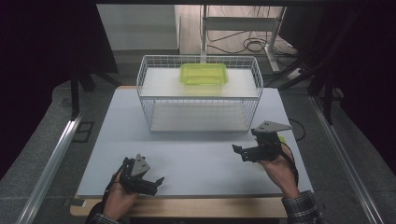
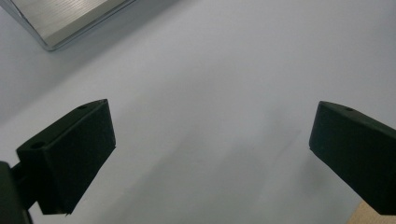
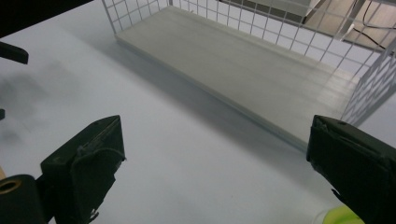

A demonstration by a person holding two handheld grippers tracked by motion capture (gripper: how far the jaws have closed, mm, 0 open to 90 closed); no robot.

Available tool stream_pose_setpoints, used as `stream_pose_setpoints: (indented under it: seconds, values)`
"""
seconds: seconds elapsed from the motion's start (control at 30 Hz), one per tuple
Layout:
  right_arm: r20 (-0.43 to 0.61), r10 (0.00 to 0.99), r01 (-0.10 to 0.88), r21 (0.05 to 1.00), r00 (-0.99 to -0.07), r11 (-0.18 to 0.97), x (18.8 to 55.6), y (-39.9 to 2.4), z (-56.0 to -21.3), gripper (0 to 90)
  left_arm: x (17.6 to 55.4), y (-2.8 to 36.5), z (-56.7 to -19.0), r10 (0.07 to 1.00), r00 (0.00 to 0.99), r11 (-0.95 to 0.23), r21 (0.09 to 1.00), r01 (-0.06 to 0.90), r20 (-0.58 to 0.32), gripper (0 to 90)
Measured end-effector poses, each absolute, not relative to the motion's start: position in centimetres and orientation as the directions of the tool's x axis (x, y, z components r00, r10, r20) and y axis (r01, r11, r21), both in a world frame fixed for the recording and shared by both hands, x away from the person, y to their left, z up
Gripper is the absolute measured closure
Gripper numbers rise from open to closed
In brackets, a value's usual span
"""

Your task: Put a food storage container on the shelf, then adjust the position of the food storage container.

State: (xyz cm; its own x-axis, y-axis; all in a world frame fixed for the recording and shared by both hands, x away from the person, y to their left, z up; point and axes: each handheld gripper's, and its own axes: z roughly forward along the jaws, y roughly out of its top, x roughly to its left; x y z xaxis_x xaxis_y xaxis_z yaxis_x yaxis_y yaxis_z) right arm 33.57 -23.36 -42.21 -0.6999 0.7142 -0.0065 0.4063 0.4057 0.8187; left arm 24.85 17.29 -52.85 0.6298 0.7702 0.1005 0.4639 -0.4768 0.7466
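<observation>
Two grippers, both empty. Left gripper (image 1: 148, 181) low at 7 o'clock on the counter (image 1: 196, 158), jaws spread wide, nothing between them but bare surface in the left gripper view. Right gripper (image 1: 243, 153) at 4 o'clock, jaws likewise released and wide, aimed toward the lower shelf of the white wire rack (image 1: 144, 100). Green container (image 1: 204, 73) resting on the rack's top shelf at 12 o'clock, well apart from both. Small yellow-green thing (image 3: 340, 216) just beside the right jaw, too hidden to identify.

Likely risks: snagging a jaw on the wire mesh when reaching in; nudging the light rack backward; tipping the container with a one-sided grip; knocking the hidden yellow-green thing.
</observation>
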Motion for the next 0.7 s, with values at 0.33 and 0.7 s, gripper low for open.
stream_pose_setpoints:
  seconds: [0.33, 0.7]
  values:
    - [-0.009, 0.720, 0.419, 0.809, -0.694, 0.413, 32.4, -24.3, -45.4, 4.4, 24.7, 17.2, -52.9, 0.768, 0.628, -0.496, 0.741, 0.453, 0.129, 0.0]
    - [0.012, 0.742, 0.472, 0.779, -0.670, 0.413, 32.2, -24.9, -48.0, 4.0, 24.6, 17.2, -52.9, 0.771, 0.623, -0.491, 0.746, 0.450, 0.132, 0.0]
